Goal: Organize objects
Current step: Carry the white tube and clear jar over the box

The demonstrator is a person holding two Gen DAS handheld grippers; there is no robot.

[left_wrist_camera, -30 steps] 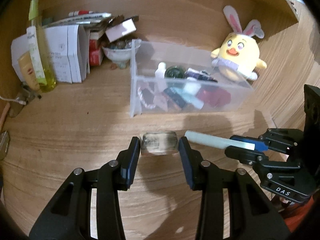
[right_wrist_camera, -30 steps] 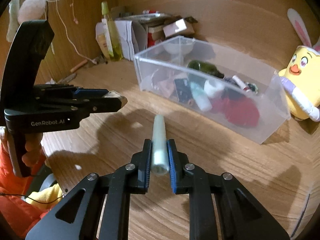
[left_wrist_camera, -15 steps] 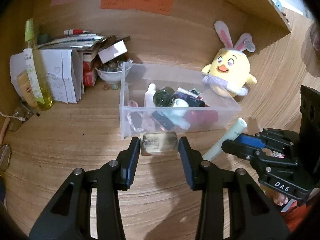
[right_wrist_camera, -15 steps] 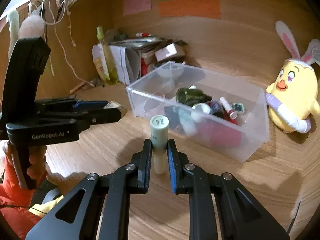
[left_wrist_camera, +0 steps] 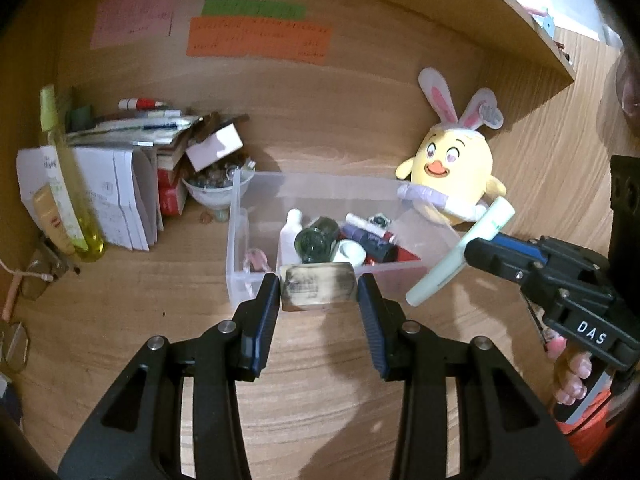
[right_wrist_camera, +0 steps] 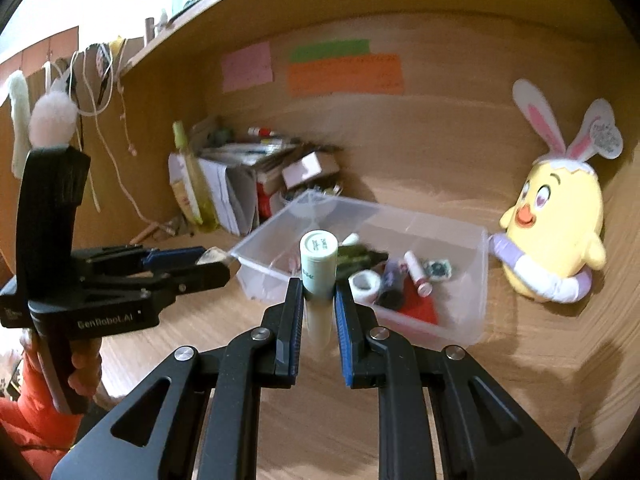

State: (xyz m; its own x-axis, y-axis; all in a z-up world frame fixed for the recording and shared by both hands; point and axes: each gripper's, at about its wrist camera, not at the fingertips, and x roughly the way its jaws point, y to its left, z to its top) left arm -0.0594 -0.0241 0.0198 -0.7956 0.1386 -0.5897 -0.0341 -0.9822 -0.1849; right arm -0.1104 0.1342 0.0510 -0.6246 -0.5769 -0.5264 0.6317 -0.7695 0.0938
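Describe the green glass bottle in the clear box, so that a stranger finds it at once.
Look at the clear plastic box beside the yellow chick toy. Among the small things inside, the bottle lies next to a small white bottle. It alone is dark green glass; its neighbours are white, purple or red.

— Where are we, do we think?

— A home study nook: we see a wooden desk (left_wrist_camera: 120, 320) under a shelf (left_wrist_camera: 520, 40), with coloured sticky notes (left_wrist_camera: 256, 40) on the back panel.

— And the clutter?

— We count a yellow plush chick (left_wrist_camera: 452, 168), stacked papers and boxes (left_wrist_camera: 132, 184), and a clear bin (left_wrist_camera: 240, 248) of small cosmetics. Cords hang at the side (right_wrist_camera: 100, 80).
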